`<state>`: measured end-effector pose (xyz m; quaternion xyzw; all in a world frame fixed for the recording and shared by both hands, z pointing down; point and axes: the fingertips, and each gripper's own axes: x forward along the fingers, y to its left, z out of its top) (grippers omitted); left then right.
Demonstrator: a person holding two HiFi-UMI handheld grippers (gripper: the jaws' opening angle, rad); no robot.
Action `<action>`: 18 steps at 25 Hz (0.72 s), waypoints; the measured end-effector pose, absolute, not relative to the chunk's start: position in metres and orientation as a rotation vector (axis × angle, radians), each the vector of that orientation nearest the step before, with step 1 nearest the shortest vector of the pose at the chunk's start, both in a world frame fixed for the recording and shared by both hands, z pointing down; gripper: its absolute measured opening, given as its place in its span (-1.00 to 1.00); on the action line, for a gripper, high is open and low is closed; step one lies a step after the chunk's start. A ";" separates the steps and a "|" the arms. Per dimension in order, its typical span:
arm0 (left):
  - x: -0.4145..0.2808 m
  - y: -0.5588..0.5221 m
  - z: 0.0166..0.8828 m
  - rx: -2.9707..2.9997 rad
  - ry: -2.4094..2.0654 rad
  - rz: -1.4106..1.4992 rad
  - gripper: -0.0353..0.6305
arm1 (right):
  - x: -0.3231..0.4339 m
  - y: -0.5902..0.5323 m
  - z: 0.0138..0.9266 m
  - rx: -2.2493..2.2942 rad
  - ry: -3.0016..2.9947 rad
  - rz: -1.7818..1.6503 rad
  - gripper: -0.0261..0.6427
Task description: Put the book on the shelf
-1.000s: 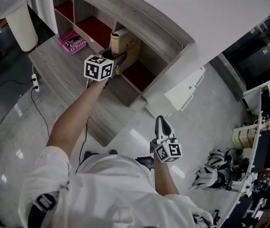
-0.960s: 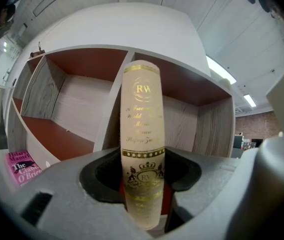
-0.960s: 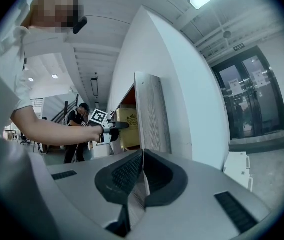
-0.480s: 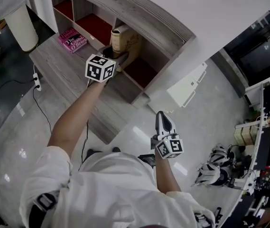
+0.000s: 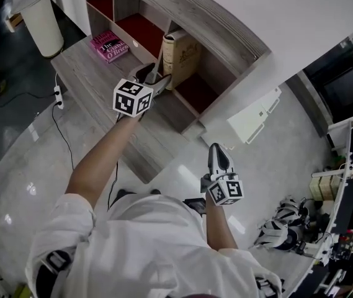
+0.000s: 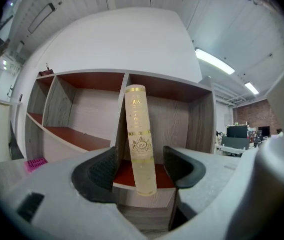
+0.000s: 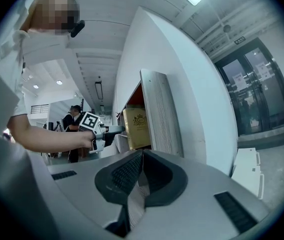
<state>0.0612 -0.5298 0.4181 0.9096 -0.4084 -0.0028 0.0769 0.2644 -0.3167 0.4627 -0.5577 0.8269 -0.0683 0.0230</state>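
The book (image 6: 139,134) stands slightly tilted in the shelf's (image 6: 201,119) end compartment, beside the divider. The left tool (image 6: 139,173) is opening, its pads clear of the spine. The right tool (image 7: 141,176) is closed and empty. The hardback looks stiff, weighty and glossy, so the lower spine seems the best place to grip.

A white wall (image 5: 300,17) rises behind the grey wood shelf (image 5: 226,23), which is lined red inside. The pale floor (image 5: 27,185) is glossy, and a cable (image 5: 58,135) trails over it. Dark glass doors (image 5: 350,73) stand at right, with cluttered desks (image 5: 350,216) nearer. Strip lights (image 6: 214,61) cross the ceiling (image 6: 181,4).
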 end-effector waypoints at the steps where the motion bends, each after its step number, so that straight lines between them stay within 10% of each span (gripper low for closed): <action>1: 0.057 -0.521 0.417 2.726 -1.237 -0.018 -0.04 | 0.262 -0.318 0.462 -1.718 2.564 -0.211 -0.88; 18: -0.049 -0.363 0.422 2.671 -1.548 -0.107 -0.59 | 0.188 -0.341 0.461 -1.498 2.666 -0.203 -0.88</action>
